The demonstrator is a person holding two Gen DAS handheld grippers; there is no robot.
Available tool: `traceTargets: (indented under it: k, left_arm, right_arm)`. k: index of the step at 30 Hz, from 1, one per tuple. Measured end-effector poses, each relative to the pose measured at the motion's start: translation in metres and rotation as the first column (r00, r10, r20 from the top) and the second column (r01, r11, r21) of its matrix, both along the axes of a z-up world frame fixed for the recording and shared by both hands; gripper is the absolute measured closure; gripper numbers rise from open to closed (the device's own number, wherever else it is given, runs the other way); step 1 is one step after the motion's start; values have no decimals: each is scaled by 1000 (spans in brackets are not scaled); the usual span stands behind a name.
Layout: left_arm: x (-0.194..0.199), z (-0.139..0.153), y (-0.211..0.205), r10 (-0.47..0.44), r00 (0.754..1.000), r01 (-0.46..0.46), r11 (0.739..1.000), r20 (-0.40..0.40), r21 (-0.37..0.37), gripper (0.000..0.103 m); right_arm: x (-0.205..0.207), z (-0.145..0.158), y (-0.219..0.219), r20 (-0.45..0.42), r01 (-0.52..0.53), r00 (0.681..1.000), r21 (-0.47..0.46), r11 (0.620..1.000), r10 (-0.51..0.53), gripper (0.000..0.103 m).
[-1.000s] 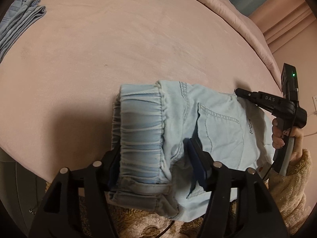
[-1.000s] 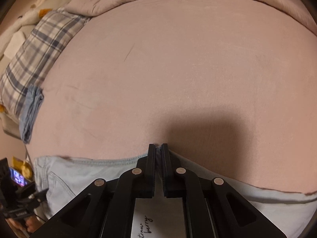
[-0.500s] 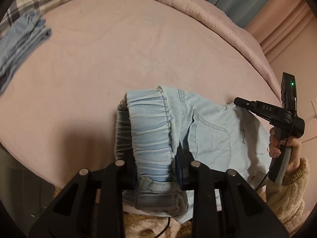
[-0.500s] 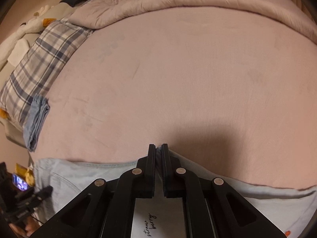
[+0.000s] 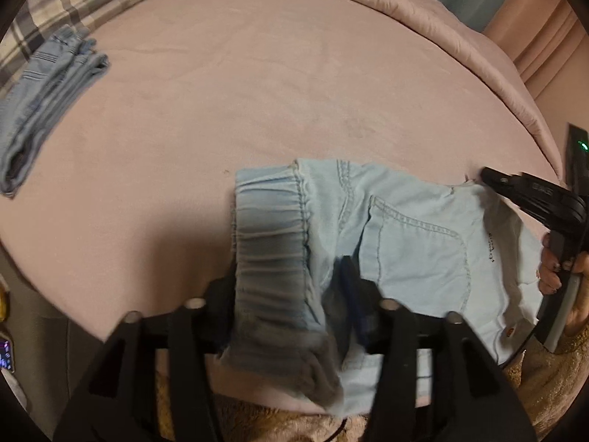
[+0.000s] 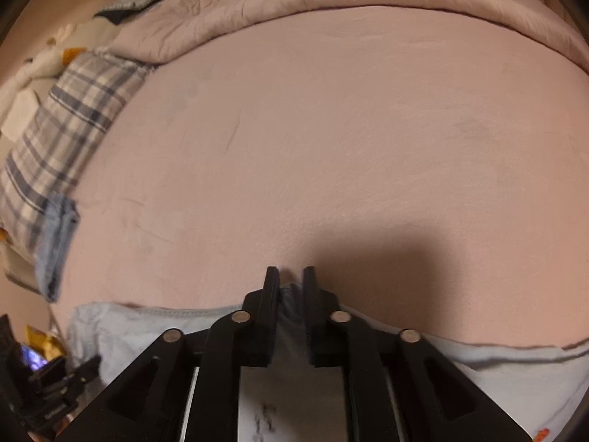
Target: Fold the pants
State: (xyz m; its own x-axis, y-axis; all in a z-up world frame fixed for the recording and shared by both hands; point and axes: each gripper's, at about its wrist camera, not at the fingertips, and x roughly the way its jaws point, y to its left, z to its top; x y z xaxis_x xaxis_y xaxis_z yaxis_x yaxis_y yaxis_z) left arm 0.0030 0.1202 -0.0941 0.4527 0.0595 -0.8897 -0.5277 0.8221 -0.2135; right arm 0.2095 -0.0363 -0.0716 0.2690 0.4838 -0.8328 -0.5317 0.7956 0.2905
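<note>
The left claw (image 5: 285, 294) is opening around the gathered elastic waistband of the pants (image 5: 416, 243); the bunched band is lying between its spread jaws, and the pads look to be parting from the cloth rather than pressing it, though blur makes the left pad hard to read. The right claw (image 6: 291, 276) is also opening, its jaws standing a little apart with the folded far edge of the pants between them and no longer pinched. Judging from this, the person is letting go after laying a fold, so the step in hand is the release; the next move probably calls for both claws to lift clear without dragging the cloth, then to take fresh holds for another fold or to smooth the stack. The pants are lying at the near edge of the pink bed (image 5: 257, 92), a pale blue denim pair folded into a compact rectangle, back pocket with visible stitching facing up and the ruched waistband turned over at the left end. A hand (image 5: 556, 269) is gripping the right claw's handle at the right side. Well apart, another folded blue garment (image 5: 44, 103) is lying by the plaid pillow (image 6: 62, 136).
</note>
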Motion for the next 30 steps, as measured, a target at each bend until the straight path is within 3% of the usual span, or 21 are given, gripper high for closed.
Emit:
traceTargets:
  k: [1, 3, 6, 9, 12, 15, 20, 24, 28, 29, 30]
  left_arm:
    - [-5, 6, 0, 3, 1000, -3, 1000, 18, 8, 35]
    - [-10, 24, -1, 10, 998, -12, 1000, 57, 27, 32]
    - [-8, 48, -7, -1, 991, -1, 1000, 135, 13, 32]
    - [13, 58, -25, -62, 978, 73, 996, 200, -47, 32]
    - [46, 51, -48, -115, 974, 132, 988, 195, -77, 33]
    - [78, 38, -71, -163, 969, 185, 977, 187, -106, 37]
    - [137, 12, -99, -213, 962, 246, 948, 172, -203, 69]
    - [160, -8, -115, -244, 961, 268, 941, 134, -206, 73]
    - [167, -21, -117, -250, 963, 267, 938, 104, -219, 74]
    - [168, -21, -117, -250, 963, 267, 938, 105, -220, 74]
    - [165, -22, -117, -250, 962, 268, 938, 107, -219, 74]
  right_arm:
    - [-2, 7, -10, 13, 14, 1000, 14, 1000, -14, 73]
    - [-4, 22, -37, 50, 45, 998, 48, 998, -47, 50]
    - [-3, 39, -89, 79, 127, 988, 74, 989, -133, 48]
    - [3, 47, -158, 83, 257, 961, 79, 963, -263, 47]
    - [5, 46, -216, 112, 376, 919, 42, 926, -378, 42]
    - [9, 37, -279, 110, 503, 858, 13, 864, -501, 42]
    - [20, 23, -359, 100, 647, 760, -15, 763, -642, 42]
    - [31, 9, -401, 73, 713, 700, -8, 702, -710, 42]
    - [39, -5, -416, 48, 721, 692, 1, 693, -720, 42]
    - [41, -9, -418, 41, 720, 694, 0, 694, -719, 45]
    - [42, -11, -419, 46, 721, 693, -4, 693, -720, 57]
